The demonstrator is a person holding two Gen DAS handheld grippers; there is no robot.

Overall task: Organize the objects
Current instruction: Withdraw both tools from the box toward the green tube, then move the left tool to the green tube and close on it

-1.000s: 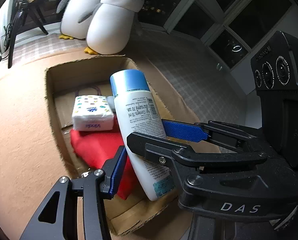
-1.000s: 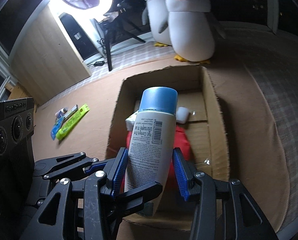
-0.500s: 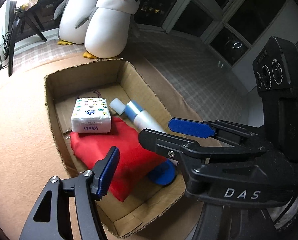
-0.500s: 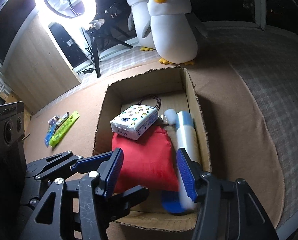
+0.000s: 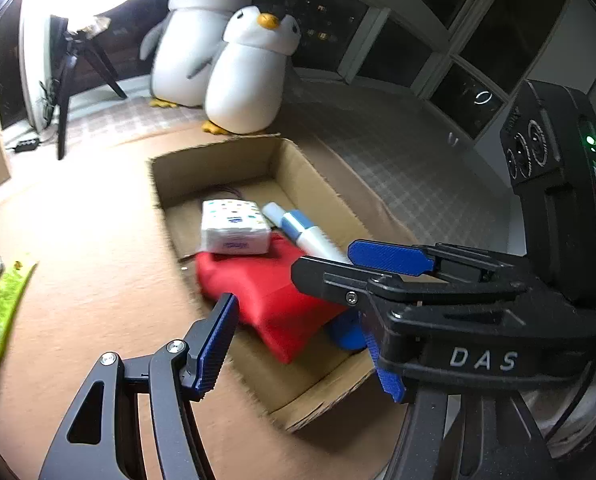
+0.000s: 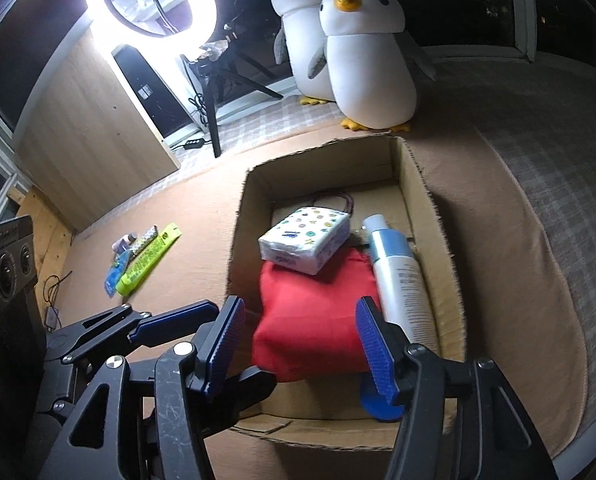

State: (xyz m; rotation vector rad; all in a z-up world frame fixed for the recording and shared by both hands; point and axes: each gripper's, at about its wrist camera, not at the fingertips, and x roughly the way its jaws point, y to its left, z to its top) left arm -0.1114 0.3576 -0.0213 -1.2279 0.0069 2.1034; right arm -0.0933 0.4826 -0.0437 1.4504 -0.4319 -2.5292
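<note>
My right gripper [image 6: 300, 344] has just been opening and is empty; the bottle [image 6: 402, 280] it held a second ago now lies in the cardboard box [image 6: 438, 216] beside the red pouch [image 6: 314, 312]. My left gripper [image 5: 302, 292] gapes wide, empty too.

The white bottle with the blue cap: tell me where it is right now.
The white bottle lies flat inside the cardboard box, along its right wall in the right wrist view, beside the red pouch and just right of the tissue pack; neither gripper holds it.

Both wrist views angled steeply down, close over the cardboard box [image 5: 298, 168] [image 6: 414, 176]; penguin plushes [image 5: 249, 76] [image 6: 370, 60] shared behind
</note>
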